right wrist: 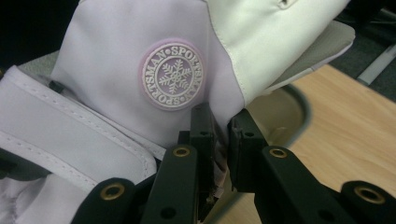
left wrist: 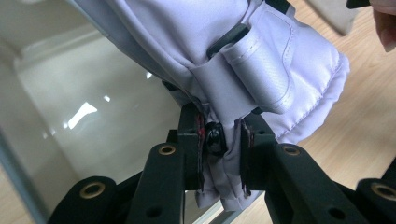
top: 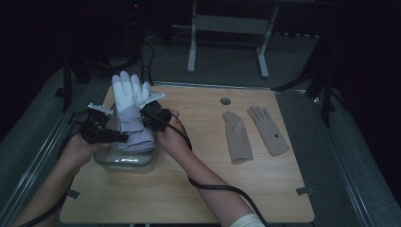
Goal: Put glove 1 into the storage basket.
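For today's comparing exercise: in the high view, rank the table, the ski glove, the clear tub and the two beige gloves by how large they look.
1. Table, by far the largest.
2. Ski glove, though it is held up nearer the camera, so unsure against the tub.
3. Clear tub, partly hidden.
4. The two beige gloves look alike; no ranking between them.

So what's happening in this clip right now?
A person holds a padded white-and-lilac ski glove upright over a clear plastic container, fingers up. The left gripper pinches its cuff; the right gripper pinches fabric below the round snowflake badge. Two thin beige gloves lie flat on the wooden table.
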